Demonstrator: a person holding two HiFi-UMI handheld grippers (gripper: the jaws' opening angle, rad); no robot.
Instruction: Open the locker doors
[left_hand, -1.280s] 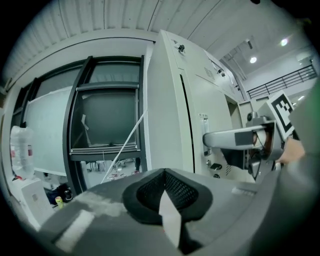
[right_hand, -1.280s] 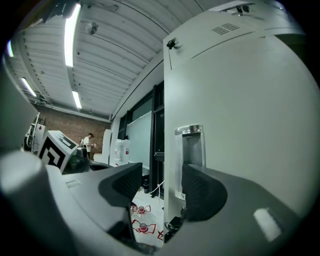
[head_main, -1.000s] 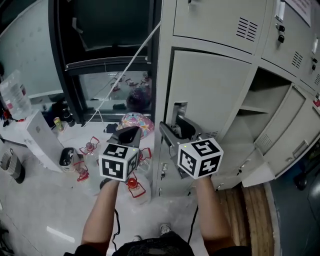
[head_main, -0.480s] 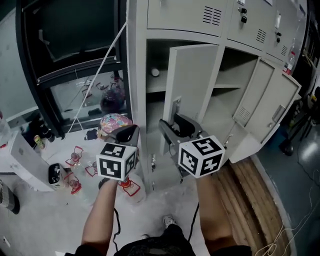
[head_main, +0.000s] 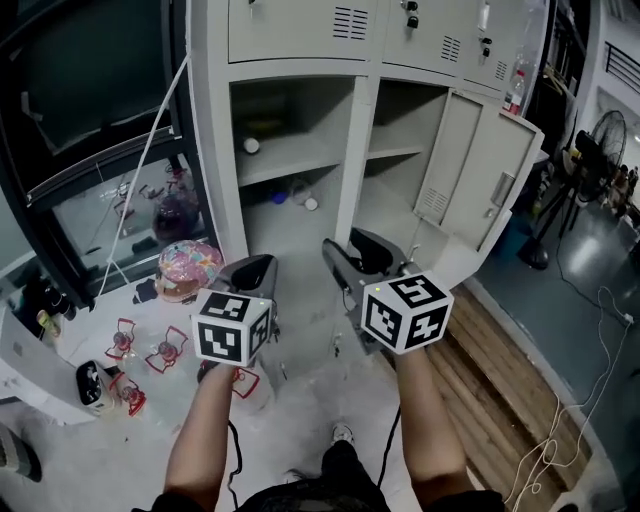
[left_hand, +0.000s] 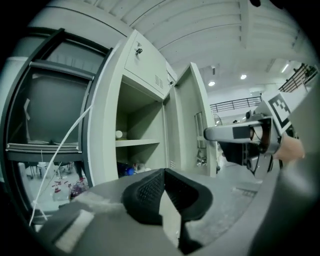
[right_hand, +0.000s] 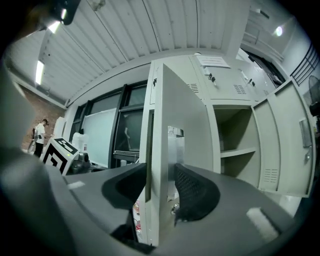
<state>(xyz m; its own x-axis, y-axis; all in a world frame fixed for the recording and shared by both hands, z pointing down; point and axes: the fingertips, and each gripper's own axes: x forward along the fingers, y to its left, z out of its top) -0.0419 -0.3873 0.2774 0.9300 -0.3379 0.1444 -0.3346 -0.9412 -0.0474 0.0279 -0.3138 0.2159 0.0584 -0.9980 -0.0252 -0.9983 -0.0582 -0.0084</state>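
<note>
Left gripper (left_hand: 163, 175): jaws together, nothing between them.
Right gripper (right_hand: 159, 186): jaws just been closing, clamped on locker door (right_hand: 177, 105) edge.
Locker door: standing open, edge-on between the pads.
Neighbouring door (head_main: 488, 170): open.

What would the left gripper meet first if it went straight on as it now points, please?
The left gripper aims into the open locker compartment, roughly level with its shelf; probably it or the back wall comes first, depth unclear.

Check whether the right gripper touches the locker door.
Touching. The right gripper view shows the edge of the locker door between the jaws of the right gripper, which have just been closing; the pads press it.
</note>
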